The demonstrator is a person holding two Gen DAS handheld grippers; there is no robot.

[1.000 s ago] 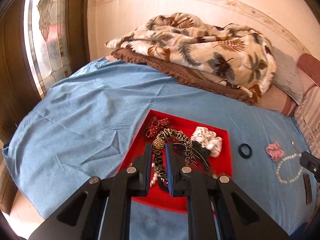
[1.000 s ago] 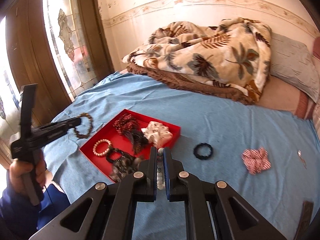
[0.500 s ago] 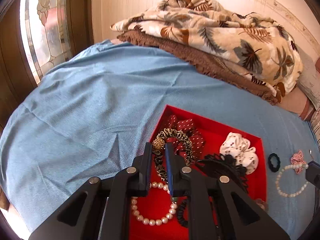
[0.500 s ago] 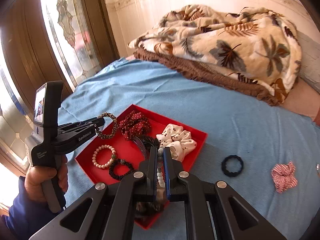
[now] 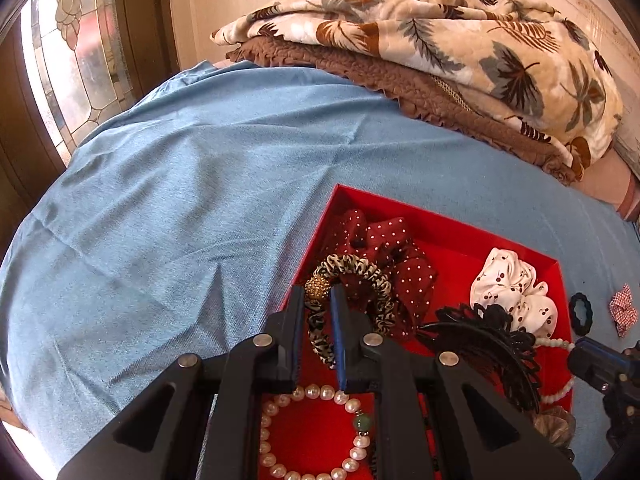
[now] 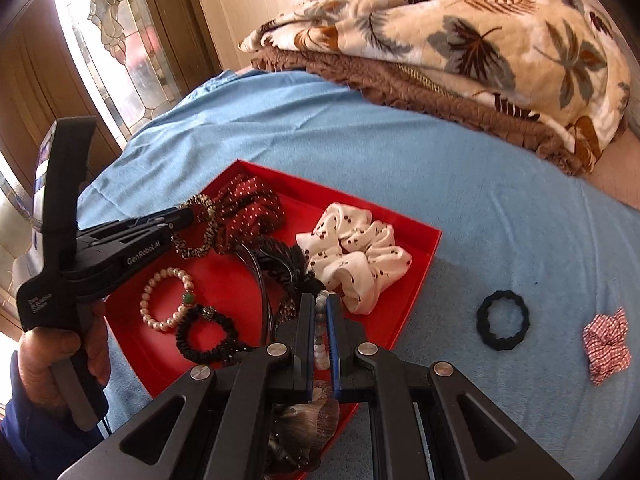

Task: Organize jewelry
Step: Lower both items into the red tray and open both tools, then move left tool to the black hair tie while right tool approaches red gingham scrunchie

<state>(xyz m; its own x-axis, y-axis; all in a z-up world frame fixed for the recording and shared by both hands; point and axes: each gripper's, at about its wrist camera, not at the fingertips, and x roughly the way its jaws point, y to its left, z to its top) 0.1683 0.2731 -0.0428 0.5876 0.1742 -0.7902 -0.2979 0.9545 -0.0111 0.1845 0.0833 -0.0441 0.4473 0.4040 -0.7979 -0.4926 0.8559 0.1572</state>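
Over the red tray (image 6: 416, 280) on the blue bedsheet (image 5: 180, 200): left gripper (image 5: 317, 300) clamping an animal-print bracelet (image 5: 360, 276) with a gold bead, hanging above the tray's near-left part beside the red dotted scrunchie (image 5: 384, 248); right gripper (image 6: 319, 312) pinching a pale bead strand (image 6: 320, 344) above the tray's front edge, near the white scrunchie (image 6: 356, 256). Lying outside on the sheet: black hair tie (image 6: 503, 325), checked scrunchie (image 6: 606, 344).

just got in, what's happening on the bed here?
A person is sorting jewelry into a red tray on the blue bedspread. The left gripper is shut on an animal-print bracelet with a gold bead, held over the tray. The right gripper is shut on a pearl strand at the tray's near side. A black hair tie and a red checked scrunchie lie outside on the bedspread.
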